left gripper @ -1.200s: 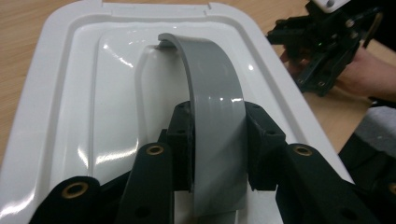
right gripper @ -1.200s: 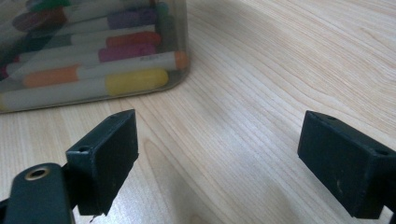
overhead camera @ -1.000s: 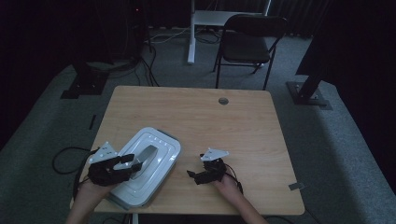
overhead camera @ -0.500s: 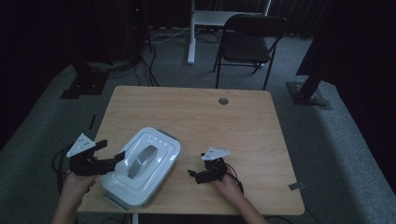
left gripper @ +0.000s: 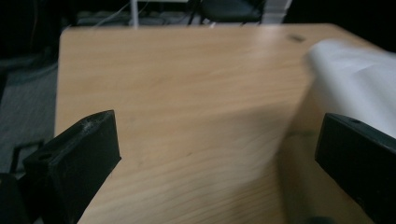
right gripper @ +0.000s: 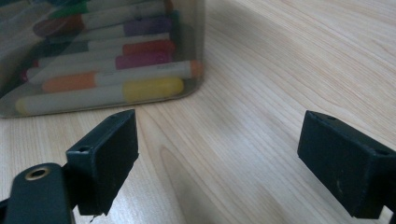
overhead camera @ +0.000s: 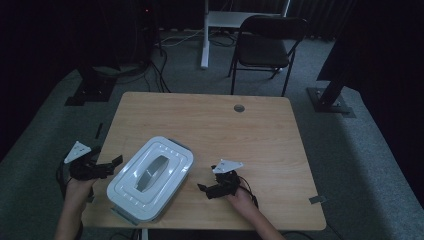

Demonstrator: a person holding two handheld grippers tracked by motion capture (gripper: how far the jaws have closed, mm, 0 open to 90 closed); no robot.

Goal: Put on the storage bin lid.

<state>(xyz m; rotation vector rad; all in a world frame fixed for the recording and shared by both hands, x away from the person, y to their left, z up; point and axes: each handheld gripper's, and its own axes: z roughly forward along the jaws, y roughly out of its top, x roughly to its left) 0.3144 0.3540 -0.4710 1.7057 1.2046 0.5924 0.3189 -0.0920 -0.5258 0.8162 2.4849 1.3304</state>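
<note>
High view: a white-lidded box (overhead camera: 150, 177) sits on the near-left part of the wooden table (overhead camera: 260, 130), its long axis slanting from the near-left edge up toward the far right, with a grey handle running along that same line. A second ago the left gripper (overhead camera: 107, 167) lay over the lid; it now hangs off the table's left edge, just beside the box and clear of it. Its jaws have just been opening and stand spread wide with nothing between them. The box has kept its place and slant. In the right gripper view the clear wall shows coloured markers (right gripper: 107, 70) lying flat inside. The right gripper (overhead camera: 207, 190) rests on the table near the box's right side, jaws spread and empty, unmoved.
</note>
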